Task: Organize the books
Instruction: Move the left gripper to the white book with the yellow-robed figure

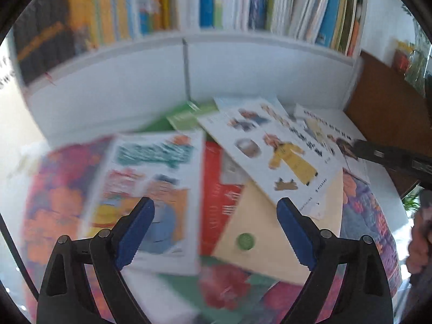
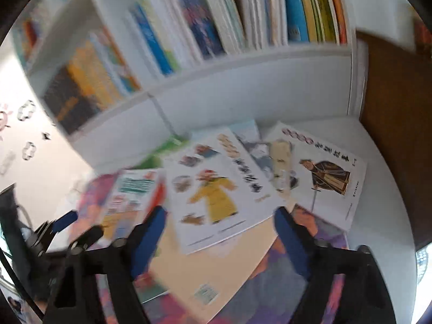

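Note:
Several loose picture books lie overlapping on a white table. Among them are a white book with a yellow-coated figure (image 1: pixel 283 156) (image 2: pixel 216 189), a red book (image 1: pixel 218 197), a cream book (image 1: pixel 270 232) (image 2: pixel 216 264) and a white-and-teal book (image 1: pixel 151 178). Another white book with a dark-robed figure (image 2: pixel 324 175) lies at the right. My left gripper (image 1: pixel 216 202) hovers open above the red and cream books, holding nothing. My right gripper (image 2: pixel 220 212) is open above the yellow-coat book, also holding nothing. Both views are blurred.
A white bookshelf (image 1: pixel 243 43) (image 2: pixel 243 56) stands behind the pile, packed with upright books (image 1: pixel 259 0). A brown wooden panel (image 1: pixel 383 102) borders the right side. A flowered purple-and-orange cover (image 1: pixel 54 202) lies under the pile. A hand (image 1: pixel 418 243) shows at the right edge.

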Tool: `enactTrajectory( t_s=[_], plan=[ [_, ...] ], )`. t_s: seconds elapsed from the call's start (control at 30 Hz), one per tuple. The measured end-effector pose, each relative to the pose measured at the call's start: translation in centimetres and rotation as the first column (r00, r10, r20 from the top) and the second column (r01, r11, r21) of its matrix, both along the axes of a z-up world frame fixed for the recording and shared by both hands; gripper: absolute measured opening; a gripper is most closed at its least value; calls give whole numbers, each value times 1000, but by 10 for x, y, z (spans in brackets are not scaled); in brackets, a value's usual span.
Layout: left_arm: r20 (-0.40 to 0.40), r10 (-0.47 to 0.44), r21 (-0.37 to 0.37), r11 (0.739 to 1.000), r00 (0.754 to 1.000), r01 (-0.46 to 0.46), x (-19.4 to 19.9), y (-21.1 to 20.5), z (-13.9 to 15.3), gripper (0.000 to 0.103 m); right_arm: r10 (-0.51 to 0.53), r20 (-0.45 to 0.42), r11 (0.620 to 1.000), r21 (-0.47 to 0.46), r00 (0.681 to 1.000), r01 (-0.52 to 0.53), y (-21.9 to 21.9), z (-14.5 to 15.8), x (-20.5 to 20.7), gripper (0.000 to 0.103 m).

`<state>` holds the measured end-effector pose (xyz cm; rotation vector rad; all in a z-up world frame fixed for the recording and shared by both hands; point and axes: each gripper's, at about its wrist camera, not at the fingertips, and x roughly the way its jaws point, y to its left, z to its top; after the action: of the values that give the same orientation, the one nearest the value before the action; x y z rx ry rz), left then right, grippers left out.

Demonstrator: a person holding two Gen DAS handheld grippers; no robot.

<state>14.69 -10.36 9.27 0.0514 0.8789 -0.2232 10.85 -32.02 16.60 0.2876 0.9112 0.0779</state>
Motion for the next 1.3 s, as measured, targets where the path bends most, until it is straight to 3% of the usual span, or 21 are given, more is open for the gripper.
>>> enactTrajectory(
  t_s=[0.33,0.43,0.5,0.57,0.83,1.0,1.13,1.3],
  plan=[
    [-58,-105,-35,994,993,103,36,-58,-43,84,-26,-100,994,-106,995,15,-19,-83,90,75],
    [-82,-142,-32,990,986,140,39,-70,-54,85,28,-91,997,-69,995,-34,-9,-86,90,75],
    [-62,-148,-8,989,987,147,36,-74,-57,85,42,-92,994,-97,995,-51,-1,-84,85,76],
    [-56,-156,-6,988,986,156,33,-73,-55,85,72,-87,985,-148,994,-85,10,-79,75,76],
    [-71,-193,72,978,979,198,6,-61,-41,85,156,-142,985,-54,978,-165,21,-72,22,77],
    [-107,-278,102,952,955,289,-41,-49,-36,85,167,-178,986,58,970,-159,19,-73,-22,77],
    [-162,-296,85,946,942,312,-96,-29,-43,85,173,-191,982,111,966,-154,31,-78,-69,78],
    [-213,-315,57,941,925,334,-148,-1,-56,85,262,-206,962,132,943,-239,58,-79,-134,78]
  ],
)
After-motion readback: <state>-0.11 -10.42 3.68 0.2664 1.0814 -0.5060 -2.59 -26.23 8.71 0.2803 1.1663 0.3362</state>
